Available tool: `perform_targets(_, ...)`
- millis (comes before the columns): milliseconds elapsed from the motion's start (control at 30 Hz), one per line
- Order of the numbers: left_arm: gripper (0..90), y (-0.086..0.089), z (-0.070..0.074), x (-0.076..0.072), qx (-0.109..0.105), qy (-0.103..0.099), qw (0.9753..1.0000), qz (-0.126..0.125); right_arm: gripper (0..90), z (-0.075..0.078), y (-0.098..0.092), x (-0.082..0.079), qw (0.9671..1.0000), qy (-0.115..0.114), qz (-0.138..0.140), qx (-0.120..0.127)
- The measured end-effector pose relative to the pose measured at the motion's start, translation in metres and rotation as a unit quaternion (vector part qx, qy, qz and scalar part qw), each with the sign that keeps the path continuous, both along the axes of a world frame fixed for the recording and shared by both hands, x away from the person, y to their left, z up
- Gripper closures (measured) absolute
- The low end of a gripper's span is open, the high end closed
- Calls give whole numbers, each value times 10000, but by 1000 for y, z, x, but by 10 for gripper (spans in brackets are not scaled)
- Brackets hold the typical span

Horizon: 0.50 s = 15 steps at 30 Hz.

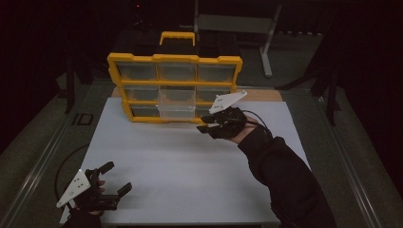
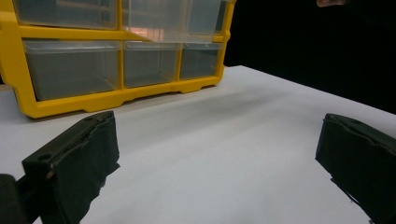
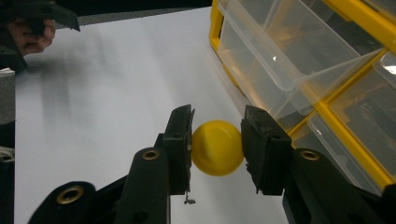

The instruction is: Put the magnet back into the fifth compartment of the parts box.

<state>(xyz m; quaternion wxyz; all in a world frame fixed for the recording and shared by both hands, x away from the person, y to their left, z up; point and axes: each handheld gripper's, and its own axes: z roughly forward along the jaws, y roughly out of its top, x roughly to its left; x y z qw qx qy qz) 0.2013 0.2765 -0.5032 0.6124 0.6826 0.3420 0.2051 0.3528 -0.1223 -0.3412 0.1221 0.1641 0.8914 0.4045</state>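
The right tongs [image 3: 217,140] squeeze a yellow ball [image 3: 217,148] just beside the yellow box of drawers [image 1: 176,85]. One clear drawer [image 1: 177,105] sticks out. The right arm reaches far across the white table [image 1: 190,161]. The left tongs [image 1: 110,183] rest low and near, spread wide.

left gripper [image 1: 115,179]: jaws spread wide, low near table edge | right gripper [image 3: 216,140]: jaws closed in, arm extended forward
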Motion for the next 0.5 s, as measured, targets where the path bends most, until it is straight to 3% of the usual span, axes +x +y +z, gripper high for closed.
perform_targets(500, 0, 0, 0, 0, 26, -16, 10000, 1, 639, 13, 9, 21, 10000, -18, -90, 8)
